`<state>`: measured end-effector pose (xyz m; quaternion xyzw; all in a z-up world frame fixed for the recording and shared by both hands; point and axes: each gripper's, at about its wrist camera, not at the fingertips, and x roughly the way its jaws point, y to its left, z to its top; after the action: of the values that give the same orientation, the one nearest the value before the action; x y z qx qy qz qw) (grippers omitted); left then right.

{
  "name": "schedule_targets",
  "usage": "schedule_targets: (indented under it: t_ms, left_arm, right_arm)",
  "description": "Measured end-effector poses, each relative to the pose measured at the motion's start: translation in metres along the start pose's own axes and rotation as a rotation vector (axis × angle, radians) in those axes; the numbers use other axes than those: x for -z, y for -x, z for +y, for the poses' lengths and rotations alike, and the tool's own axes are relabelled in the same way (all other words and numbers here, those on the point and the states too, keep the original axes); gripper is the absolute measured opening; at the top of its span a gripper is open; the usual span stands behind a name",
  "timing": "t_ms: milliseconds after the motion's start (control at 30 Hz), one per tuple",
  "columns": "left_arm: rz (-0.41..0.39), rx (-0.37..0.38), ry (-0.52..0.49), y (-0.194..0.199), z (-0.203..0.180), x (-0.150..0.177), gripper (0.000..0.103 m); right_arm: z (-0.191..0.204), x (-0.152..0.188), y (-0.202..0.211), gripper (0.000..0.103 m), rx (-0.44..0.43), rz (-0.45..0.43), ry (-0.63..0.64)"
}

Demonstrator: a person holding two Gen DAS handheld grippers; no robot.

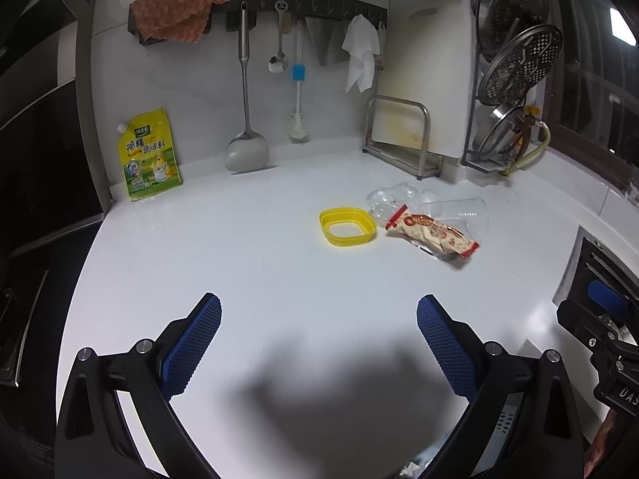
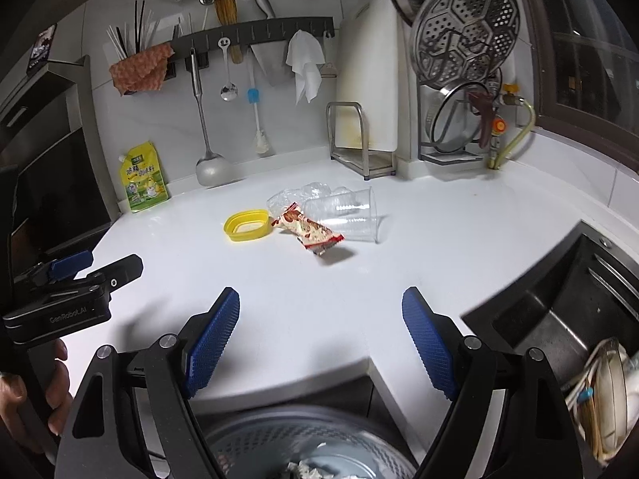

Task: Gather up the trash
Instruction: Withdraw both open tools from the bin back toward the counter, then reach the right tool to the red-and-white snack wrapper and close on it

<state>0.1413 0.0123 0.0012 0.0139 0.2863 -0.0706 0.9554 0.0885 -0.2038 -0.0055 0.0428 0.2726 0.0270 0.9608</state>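
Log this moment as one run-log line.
left gripper: open, empty | right gripper: open, empty | snack wrapper, clear cup, yellow lid: on counter, uncollected

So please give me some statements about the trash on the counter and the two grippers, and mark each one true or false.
1. The left hand-held gripper is open and holds nothing. True.
2. The clear plastic cup stands upright. False: it lies on its side.
3. The snack wrapper lies against the cup. True.
4. The yellow lid sits inside the cup. False: it lies on the white counter beside the wrapper.
5. The right hand-held gripper is shut on the wrapper. False: it is open and apart from it.
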Motion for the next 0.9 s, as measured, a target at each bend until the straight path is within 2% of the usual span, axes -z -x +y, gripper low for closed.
schedule_targets:
  t_ms: [200,500,633,900]
  left_arm:
    - [0.004,-0.014,0.006,-0.034,0.006,-0.015,0.097]
    - [0.054,-0.001,0.033,-0.078,0.012,-0.028,0.097]
    - [0.071,-0.027,0.03,-0.091,0.015,-0.031,0.097]
    - [0.109,-0.016,0.048,-0.106,0.019,-0.03,0.097]
  right_arm:
    - [-0.003,-0.015,-0.033,0.08,-0.005,0.043,-0.02]
    - [-0.009,-0.031,-0.095,0.08,-0.022,0.128,-0.083]
    - [-0.007,-0.038,-0.12,0.08,-0.027,0.152,-0.089]
    - [0.001,-0.053,-0.164,0.08,0.009,0.207,-0.043]
